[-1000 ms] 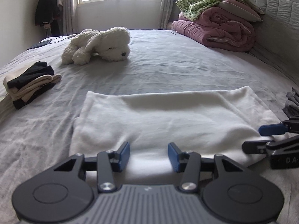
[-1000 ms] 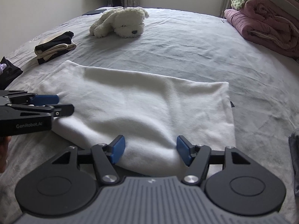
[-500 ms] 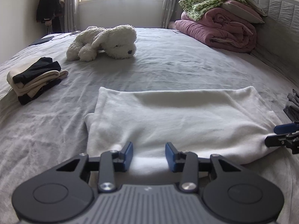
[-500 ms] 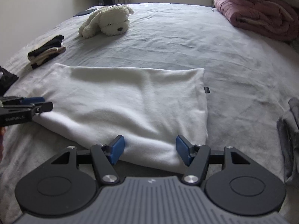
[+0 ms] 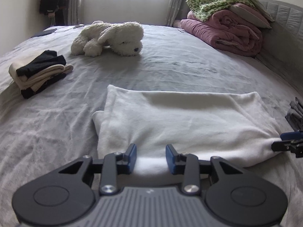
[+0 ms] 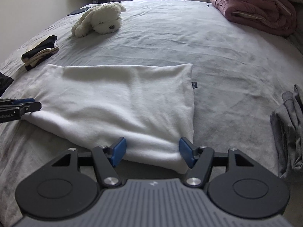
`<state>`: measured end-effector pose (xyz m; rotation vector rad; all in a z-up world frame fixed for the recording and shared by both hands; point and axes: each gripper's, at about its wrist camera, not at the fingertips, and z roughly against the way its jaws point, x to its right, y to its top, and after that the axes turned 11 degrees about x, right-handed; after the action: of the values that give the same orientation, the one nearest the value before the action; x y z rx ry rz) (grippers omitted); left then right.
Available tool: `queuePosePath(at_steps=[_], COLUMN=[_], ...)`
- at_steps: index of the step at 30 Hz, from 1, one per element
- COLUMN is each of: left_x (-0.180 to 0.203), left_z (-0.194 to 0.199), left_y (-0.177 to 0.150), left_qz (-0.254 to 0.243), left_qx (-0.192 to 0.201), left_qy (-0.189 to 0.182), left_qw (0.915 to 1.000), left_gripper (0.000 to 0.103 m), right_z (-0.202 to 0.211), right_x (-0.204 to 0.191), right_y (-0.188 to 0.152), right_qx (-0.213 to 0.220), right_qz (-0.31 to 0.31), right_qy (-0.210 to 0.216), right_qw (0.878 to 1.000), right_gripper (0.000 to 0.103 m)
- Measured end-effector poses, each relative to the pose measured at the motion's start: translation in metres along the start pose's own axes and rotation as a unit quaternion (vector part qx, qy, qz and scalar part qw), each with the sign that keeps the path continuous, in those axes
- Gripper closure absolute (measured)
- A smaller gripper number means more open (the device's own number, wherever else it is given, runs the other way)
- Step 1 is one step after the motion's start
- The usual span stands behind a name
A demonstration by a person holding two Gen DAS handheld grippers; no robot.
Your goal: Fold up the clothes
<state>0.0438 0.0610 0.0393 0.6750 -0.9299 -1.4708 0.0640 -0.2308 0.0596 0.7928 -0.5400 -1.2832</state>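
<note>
A white fleece garment lies folded flat on the grey bed; it also shows in the right wrist view. My left gripper is open, its blue pads astride the garment's near edge toward its left end. My right gripper is open wide over the garment's near right corner, pads either side of the fold. Each gripper's tips show in the other view: the right gripper at the garment's right end, the left gripper at its left end.
A stack of folded black and cream clothes lies at the left. A white plush dog lies further back. Pink quilts and a green patterned cover are piled by the headboard. Grey clothes lie at the right.
Both grippers have drawn back toward the near edge of the garment and apart from each other. The left gripper's jaws have closed slightly but stay open; the garment lies unchanged.
</note>
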Motion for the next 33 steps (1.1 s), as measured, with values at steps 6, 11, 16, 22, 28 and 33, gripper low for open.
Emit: queuePosePath(at_steps=[6, 11, 16, 22, 28, 33], left_x=[0.002, 0.006, 0.001, -0.004, -0.009, -0.003], left_z=[0.006, 0.018, 0.009, -0.001, 0.007, 0.015], left_y=[0.004, 0.010, 0.009, 0.009, 0.016, 0.020], left_qz=[0.000, 0.007, 0.017, 0.031, 0.066, 0.063], left_qx=[-0.001, 0.008, -0.004, -0.018, -0.003, 0.016], left_qy=[-0.002, -0.002, 0.011, 0.027, 0.049, 0.071], left_qw=[1.0000, 0.9999, 0.9998, 0.9990, 0.9966, 0.9954], left_gripper=[0.059, 0.057, 0.057, 0.056, 0.056, 0.056], right_z=[0.005, 0.025, 0.012, 0.001, 0.023, 0.018], right_x=[-0.002, -0.003, 0.003, 0.015, 0.035, 0.059], right_y=[0.002, 0.004, 0.004, 0.001, 0.008, 0.002], right_qx=[0.003, 0.032, 0.013, -0.003, 0.038, 0.016], right_qz=[0.004, -0.014, -0.030, -0.061, -0.145, -0.264], right_qy=[0.001, 0.008, 0.008, 0.000, -0.001, 0.027], right_qw=[1.000, 0.999, 0.999, 0.998, 0.989, 0.964], right_gripper=[0.038, 0.036, 0.036, 0.035, 0.030, 0.027])
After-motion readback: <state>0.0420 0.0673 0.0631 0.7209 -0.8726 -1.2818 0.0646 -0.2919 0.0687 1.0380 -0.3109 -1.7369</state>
